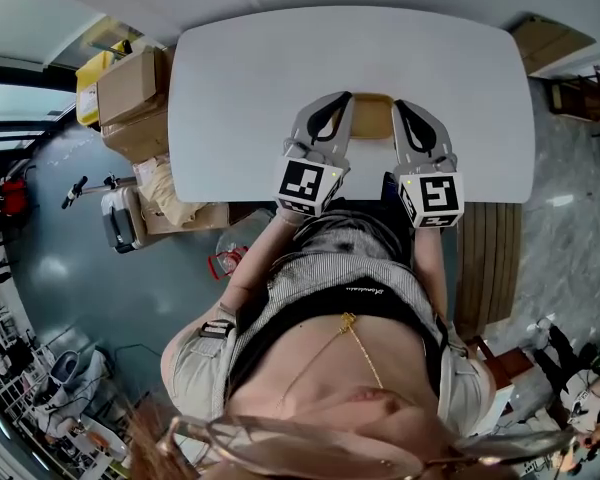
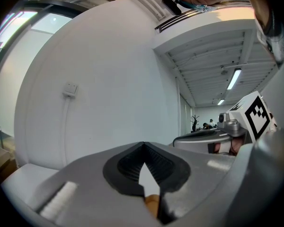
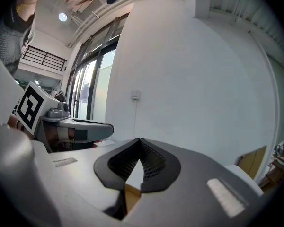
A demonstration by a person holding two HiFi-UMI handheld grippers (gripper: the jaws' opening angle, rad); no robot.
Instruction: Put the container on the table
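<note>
A tan container (image 1: 371, 116) sits over the near side of the white table (image 1: 240, 78), held between my two grippers. My left gripper (image 1: 335, 108) is shut on its left edge and my right gripper (image 1: 406, 114) on its right edge. In the left gripper view the jaws (image 2: 143, 148) meet, with a tan sliver of the container (image 2: 153, 205) pinched low between them. The right gripper view shows the same: the jaws (image 3: 139, 144) closed, and a tan strip of the container (image 3: 131, 195) caught at their base. Most of the container is hidden by the grippers.
Cardboard boxes (image 1: 130, 88) are stacked off the table's left end, with a suitcase (image 1: 120, 220) and a clear jar (image 1: 242, 238) on the floor nearby. A slatted wooden bench (image 1: 488, 258) stands to the right. The person's body is close to the near table edge.
</note>
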